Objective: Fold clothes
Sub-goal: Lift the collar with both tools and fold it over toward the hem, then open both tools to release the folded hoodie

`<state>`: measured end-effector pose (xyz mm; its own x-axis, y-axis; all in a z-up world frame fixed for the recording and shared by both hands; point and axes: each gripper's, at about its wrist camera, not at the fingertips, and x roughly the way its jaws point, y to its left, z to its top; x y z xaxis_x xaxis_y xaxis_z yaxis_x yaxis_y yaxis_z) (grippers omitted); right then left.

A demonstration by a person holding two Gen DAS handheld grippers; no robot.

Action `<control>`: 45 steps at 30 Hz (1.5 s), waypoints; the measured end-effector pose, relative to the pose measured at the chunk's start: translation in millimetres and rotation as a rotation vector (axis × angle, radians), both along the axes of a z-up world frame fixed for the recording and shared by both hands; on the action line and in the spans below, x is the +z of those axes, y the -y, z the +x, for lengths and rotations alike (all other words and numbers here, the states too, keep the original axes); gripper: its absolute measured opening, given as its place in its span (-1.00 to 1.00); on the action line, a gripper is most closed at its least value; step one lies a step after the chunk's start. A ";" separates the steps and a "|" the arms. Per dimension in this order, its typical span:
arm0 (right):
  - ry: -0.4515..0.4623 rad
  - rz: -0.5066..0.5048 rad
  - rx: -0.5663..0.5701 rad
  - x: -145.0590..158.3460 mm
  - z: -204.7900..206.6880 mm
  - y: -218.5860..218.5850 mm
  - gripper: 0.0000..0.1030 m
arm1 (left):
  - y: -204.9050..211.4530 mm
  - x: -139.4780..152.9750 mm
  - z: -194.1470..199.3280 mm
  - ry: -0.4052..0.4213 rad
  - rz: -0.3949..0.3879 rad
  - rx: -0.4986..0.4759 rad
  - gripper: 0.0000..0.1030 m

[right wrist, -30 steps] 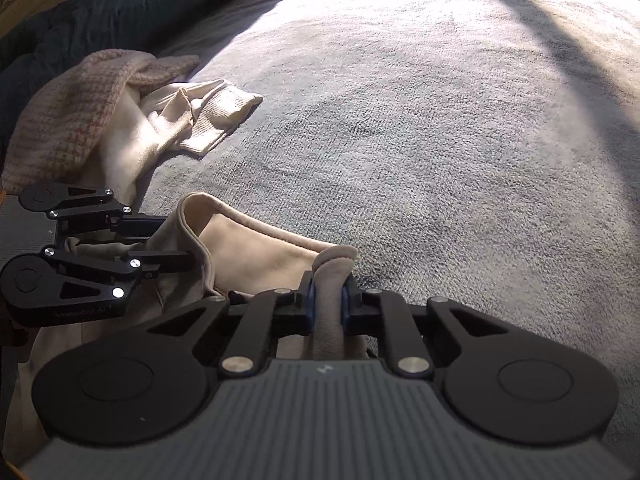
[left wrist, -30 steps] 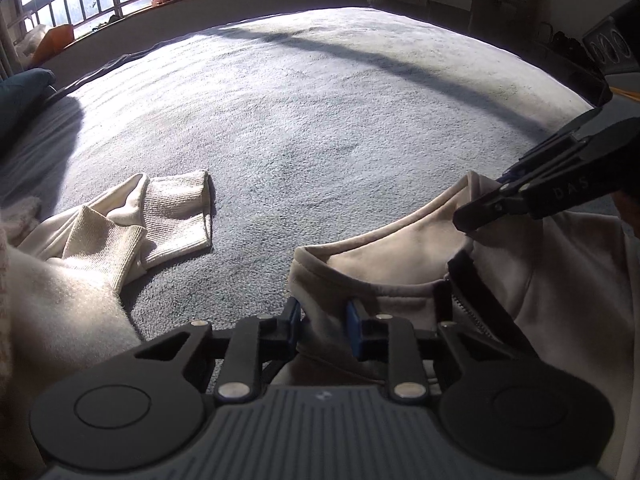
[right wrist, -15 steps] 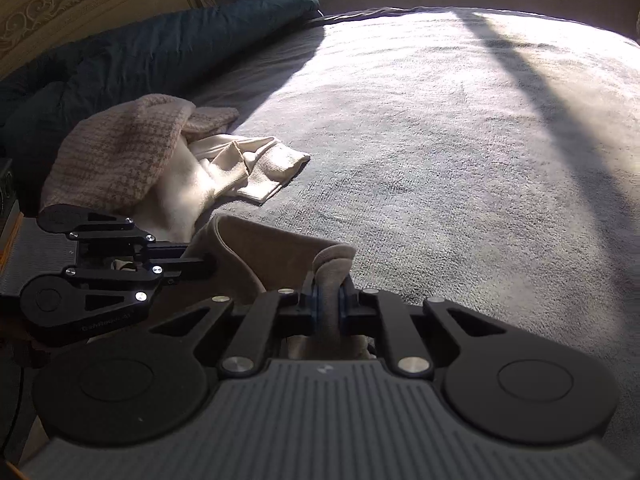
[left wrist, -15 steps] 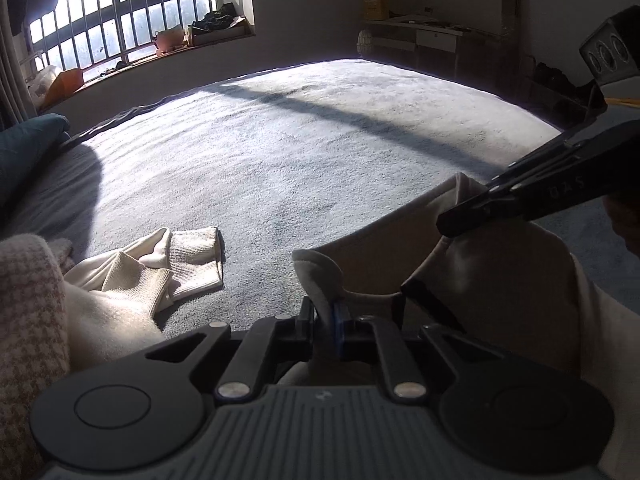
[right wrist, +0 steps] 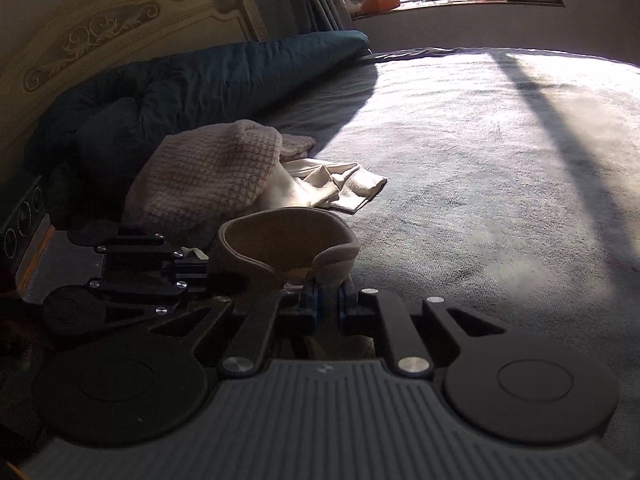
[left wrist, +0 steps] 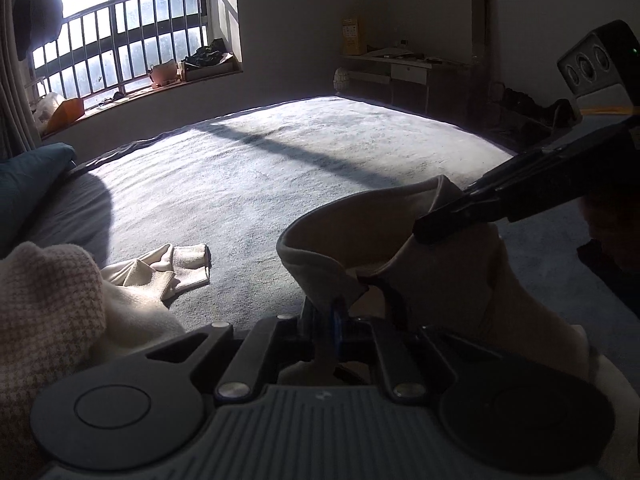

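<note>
Collar cloth of the beige top (left wrist: 452,280) is hanging between the two tools, its neckline curving in an open loop from one grip to the other, above the near edge of the bed (left wrist: 280,168). The left gripper (left wrist: 334,314) is pinching one side of the collar, its blue pads pressed together on the fold. The right gripper (right wrist: 326,300) is pinching the other side the same way, with cloth bunched between its pads.

A second ago the collar was lying low on the bed and the left jaws were still closing on it; now both grips are set and the top is coming up off the surface, with more of the room and window (left wrist: 120,40) showing behind it. That suggests the pick-up is done and the garment is being raised to shake out or spread flat, so folding proper is only beginning.

Beside it, a houndstooth knit (right wrist: 208,184) is lying heaped over a cream garment (right wrist: 340,188), whose ribbed cuffs are reaching onto the grey cover. Further back, a dark teal duvet (right wrist: 200,84) is bunched against the headboard (right wrist: 100,36). Most of the bed ahead is lying bare and sunlit, ready for laying the top out.
</note>
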<state>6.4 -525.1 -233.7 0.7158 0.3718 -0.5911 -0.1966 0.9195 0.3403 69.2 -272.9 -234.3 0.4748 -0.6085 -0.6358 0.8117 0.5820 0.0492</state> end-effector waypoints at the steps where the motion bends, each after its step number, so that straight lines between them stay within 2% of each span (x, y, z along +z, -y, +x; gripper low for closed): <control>1: 0.002 0.002 0.006 2.4 -7.8 -3.2 -0.87 | -5.2 2.6 -7.0 -0.007 -0.004 0.003 -0.84; 13: -0.067 0.084 -0.028 11.8 -110.3 -52.5 -0.87 | -78.0 10.1 -93.4 -0.058 -0.029 -0.065 -0.86; 21: -0.143 0.060 -0.055 -2.5 -173.2 -102.4 -0.87 | -107.5 -4.0 -149.0 -0.041 0.044 -0.170 -0.86; 24: -0.184 0.060 -0.056 -14.1 -194.1 -116.9 -0.87 | -113.7 -15.1 -173.5 -0.021 0.082 -0.237 -0.86; 30: -0.220 0.006 -0.047 -33.6 -230.2 -134.9 -0.87 | -124.4 -37.4 -212.4 0.004 0.158 -0.347 -0.86; 36: -0.209 -0.083 -0.028 -46.1 -256.9 -143.9 -0.87 | -132.9 -61.9 -241.3 0.119 0.258 -0.464 -0.86; 41: -0.164 -0.218 0.042 -56.2 -273.4 -157.5 -0.86 | -136.9 -78.5 -253.5 0.172 0.323 -0.524 -0.86; 45: -0.123 -0.349 0.126 -69.4 -285.5 -172.2 -0.85 | -138.4 -91.2 -258.2 0.183 0.356 -0.547 -0.86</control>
<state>-279.1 -352.9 -303.1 0.5931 0.2136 -0.7763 -0.2929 0.9553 0.0392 -189.0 -134.4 -325.6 0.2771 -0.5598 -0.7810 0.9452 0.0127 0.3263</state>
